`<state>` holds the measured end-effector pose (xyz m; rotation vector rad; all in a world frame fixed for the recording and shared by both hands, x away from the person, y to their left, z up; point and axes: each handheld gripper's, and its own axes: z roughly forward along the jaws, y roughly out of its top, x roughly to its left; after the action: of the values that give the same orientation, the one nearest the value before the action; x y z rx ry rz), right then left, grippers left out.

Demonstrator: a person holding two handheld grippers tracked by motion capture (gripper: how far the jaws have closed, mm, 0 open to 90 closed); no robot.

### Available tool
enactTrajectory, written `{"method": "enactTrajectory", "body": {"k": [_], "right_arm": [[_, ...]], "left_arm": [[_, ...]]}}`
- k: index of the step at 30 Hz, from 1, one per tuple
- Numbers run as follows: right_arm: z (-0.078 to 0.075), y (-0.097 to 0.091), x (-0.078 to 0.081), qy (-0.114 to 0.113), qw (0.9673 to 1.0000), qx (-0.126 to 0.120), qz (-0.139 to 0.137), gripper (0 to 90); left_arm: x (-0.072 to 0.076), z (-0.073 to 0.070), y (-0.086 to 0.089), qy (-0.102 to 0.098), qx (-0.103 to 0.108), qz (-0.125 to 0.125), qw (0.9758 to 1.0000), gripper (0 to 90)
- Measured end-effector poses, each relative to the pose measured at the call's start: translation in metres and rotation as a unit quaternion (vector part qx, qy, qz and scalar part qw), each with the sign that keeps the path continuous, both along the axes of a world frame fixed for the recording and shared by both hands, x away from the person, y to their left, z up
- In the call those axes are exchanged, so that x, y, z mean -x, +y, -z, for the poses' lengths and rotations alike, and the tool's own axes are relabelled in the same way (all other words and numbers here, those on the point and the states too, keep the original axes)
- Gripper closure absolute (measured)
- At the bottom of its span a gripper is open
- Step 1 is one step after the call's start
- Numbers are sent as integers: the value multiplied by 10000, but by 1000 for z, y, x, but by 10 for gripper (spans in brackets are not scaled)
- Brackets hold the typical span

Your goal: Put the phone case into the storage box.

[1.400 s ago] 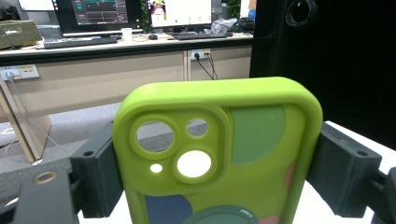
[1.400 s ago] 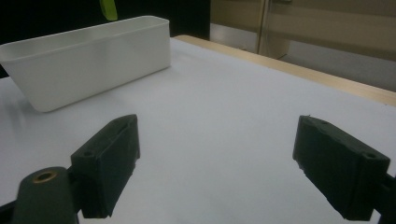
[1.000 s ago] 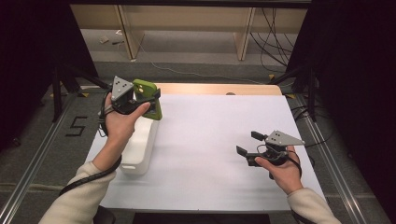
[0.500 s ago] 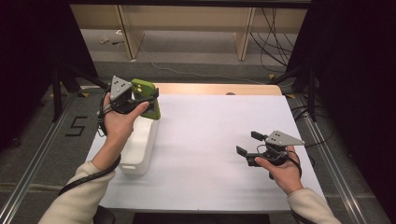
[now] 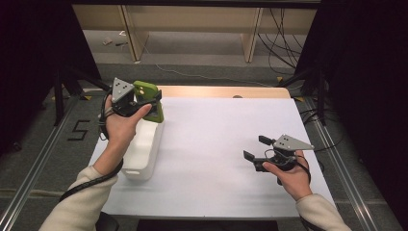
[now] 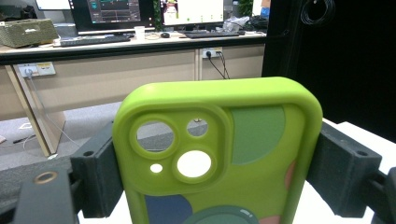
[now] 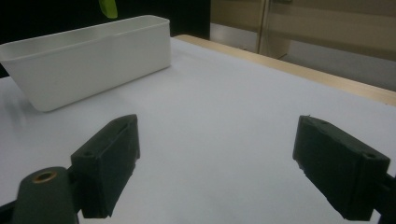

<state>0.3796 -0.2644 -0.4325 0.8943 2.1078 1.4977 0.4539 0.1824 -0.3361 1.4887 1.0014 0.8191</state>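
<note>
Nearest to the person, the right gripper (image 5: 256,153) is held low over the white table (image 5: 216,144), at its right side. Its 2 black jaws are spread wide and nothing is between them; in the right gripper view only the bare white surface lies between the pads (image 7: 109,161).

Further to the left stands the white bin (image 5: 144,149), a long rectangular plastic container near the left edge of the table. The left forearm passes over its near part. From the high view the visible inside of the bin is plain white, and I cannot tell if something lies at the bottom. In the right gripper view only its outer wall (image 7: 93,58) and rim are seen, so the content is hidden there too.

Above the far end of the bin, the left gripper (image 5: 149,103) holds the green phone case (image 5: 150,98) in the air. Its 2 jaws pinch the case by its 2 long sides. In the left gripper view the case (image 6: 224,154) stands upright, with the camera cut-outs at the upper left and coloured round shapes on its back.

Behind the table are the grey floor and wooden furniture legs.
</note>
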Motion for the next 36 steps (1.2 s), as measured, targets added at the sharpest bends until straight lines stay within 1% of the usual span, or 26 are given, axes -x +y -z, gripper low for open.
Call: {"method": "enactTrajectory", "body": {"k": [10,14,22,27,36], "right_arm": [[0,0,0,-1,10000,-1,0,158],[0,0,0,-7,10000,1,2,159],[0,0,0,-2,10000,1,7,159],[0,0,0,2,10000,-2,8,159],[0,0,0,0,10000,-2,13,158]], "left_arm": [[-2,0,2,12,-10,-24,10000,157],[-2,0,2,-3,-58,-34,10000,158],[-4,-1,6,16,-51,-116,9999,158],[-6,0,7,40,-107,-156,9998,158],[-10,1,9,76,-146,-227,9996,158]]}}
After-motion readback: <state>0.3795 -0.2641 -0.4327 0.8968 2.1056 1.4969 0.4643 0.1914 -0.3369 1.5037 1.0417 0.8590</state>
